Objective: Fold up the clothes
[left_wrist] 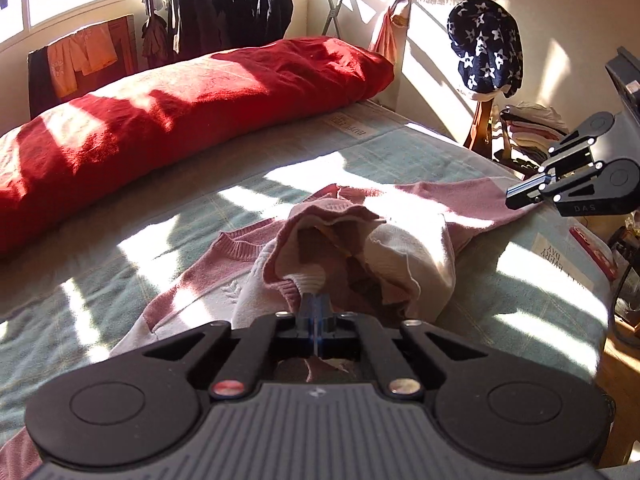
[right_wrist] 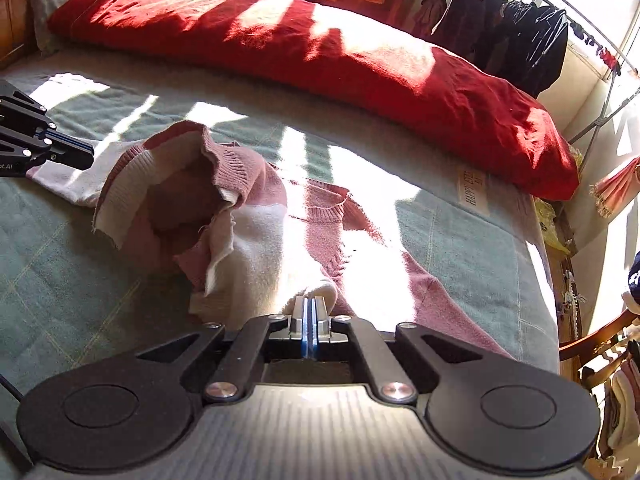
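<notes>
A pink and white knitted sweater (left_wrist: 400, 248) lies on the bed, and its middle is bunched up into an open fold. At the bottom of the left wrist view my left gripper (left_wrist: 316, 300) is shut on a white ribbed edge of it. My right gripper (left_wrist: 516, 196) comes in from the right, shut on the far pink edge. In the right wrist view the right gripper (right_wrist: 310, 304) pinches white fabric of the sweater (right_wrist: 248, 232). There the left gripper (right_wrist: 86, 154) holds the sweater's left end. Both held edges are raised off the blanket.
A green blanket (left_wrist: 200, 208) covers the bed, and a long red duvet roll (left_wrist: 180, 112) lies along its far side. A chair draped with star-patterned cloth (left_wrist: 486, 52) and a stack of folded clothes (left_wrist: 532, 124) stand past the bed's right edge. Dark garments (left_wrist: 232, 4) hang by the window.
</notes>
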A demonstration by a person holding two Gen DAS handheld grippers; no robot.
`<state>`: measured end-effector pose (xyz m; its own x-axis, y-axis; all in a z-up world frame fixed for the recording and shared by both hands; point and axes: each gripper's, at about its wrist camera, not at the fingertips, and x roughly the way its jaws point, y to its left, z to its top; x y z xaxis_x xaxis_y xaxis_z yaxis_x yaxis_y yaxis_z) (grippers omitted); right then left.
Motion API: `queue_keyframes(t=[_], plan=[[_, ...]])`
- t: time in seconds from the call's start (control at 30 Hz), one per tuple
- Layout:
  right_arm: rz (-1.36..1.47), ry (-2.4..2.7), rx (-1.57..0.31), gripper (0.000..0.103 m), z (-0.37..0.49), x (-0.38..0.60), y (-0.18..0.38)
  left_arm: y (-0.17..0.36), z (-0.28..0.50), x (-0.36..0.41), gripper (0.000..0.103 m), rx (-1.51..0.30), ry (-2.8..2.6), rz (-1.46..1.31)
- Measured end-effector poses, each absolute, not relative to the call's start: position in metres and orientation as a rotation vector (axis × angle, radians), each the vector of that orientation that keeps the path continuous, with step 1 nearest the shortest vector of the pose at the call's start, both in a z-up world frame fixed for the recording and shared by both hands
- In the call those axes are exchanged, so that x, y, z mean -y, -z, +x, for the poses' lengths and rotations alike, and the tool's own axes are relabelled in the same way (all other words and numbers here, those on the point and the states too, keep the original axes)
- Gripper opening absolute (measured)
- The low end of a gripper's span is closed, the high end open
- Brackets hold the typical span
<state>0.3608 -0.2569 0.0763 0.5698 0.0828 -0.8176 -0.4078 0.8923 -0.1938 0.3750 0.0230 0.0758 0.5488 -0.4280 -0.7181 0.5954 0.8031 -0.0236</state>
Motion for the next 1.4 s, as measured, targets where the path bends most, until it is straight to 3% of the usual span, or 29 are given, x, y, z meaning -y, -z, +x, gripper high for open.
queue_keyframes(t=[0.07,0.17,0.27,0.33,0.43,0.5,0.6,0.83,0.87,0.9,0.97,1.13,1.17,1.27,1.4], plan=[[-0.378,-0.332,-0.951,0.005,0.355,0.259,-0.075,-0.076,0.368,-0.024,0.0,-0.806,0.607,0.266],[-0.321,-0.378,-0.995,0.016,0.353,0.253,-0.058,-0.069,0.363,-0.024,0.006,-0.845,0.591,0.269],[-0.207,-0.404,-1.037,0.026,0.36,0.247,-0.026,-0.052,0.366,-0.023,0.026,-0.892,0.57,0.215],[-0.125,-0.402,-1.066,0.03,0.367,0.248,-0.004,-0.038,0.368,-0.021,0.027,-0.899,0.564,0.195],[-0.017,-0.378,-1.097,0.037,0.377,0.255,0.022,-0.022,0.372,-0.017,0.04,-0.886,0.549,0.189],[0.053,-0.357,-1.107,0.048,0.381,0.266,0.034,-0.014,0.374,-0.014,0.054,-0.87,0.537,0.192],[0.2,-0.359,-1.11,0.063,0.383,0.287,0.042,-0.003,0.383,-0.008,0.059,-0.849,0.513,0.169],[0.5,-0.387,-1.063,0.067,0.402,0.319,0.068,0.009,0.408,0.001,0.057,-0.766,0.437,0.175],[0.534,-0.396,-1.052,0.067,0.405,0.321,0.07,0.01,0.41,0.001,0.05,-0.762,0.439,0.168],[0.557,-0.407,-1.042,0.067,0.408,0.322,0.072,0.01,0.412,0.003,0.028,-0.773,0.45,0.173],[0.603,-0.446,-1.024,0.067,0.41,0.322,0.073,0.012,0.411,0.005,0.01,-0.788,0.468,0.185],[0.614,-0.464,-1.029,0.063,0.413,0.321,0.08,0.021,0.411,0.007,0.011,-0.824,0.472,0.182],[0.627,-0.449,-1.034,0.057,0.415,0.323,0.085,0.022,0.413,0.007,0.011,-0.83,0.469,0.172],[0.656,-0.427,-1.04,0.023,0.421,0.325,0.09,0.025,0.418,0.007,0.006,-0.848,0.459,0.14],[0.654,-0.442,-1.032,0.016,0.418,0.328,0.074,0.012,0.412,0.005,0.003,-0.832,0.477,0.159]])
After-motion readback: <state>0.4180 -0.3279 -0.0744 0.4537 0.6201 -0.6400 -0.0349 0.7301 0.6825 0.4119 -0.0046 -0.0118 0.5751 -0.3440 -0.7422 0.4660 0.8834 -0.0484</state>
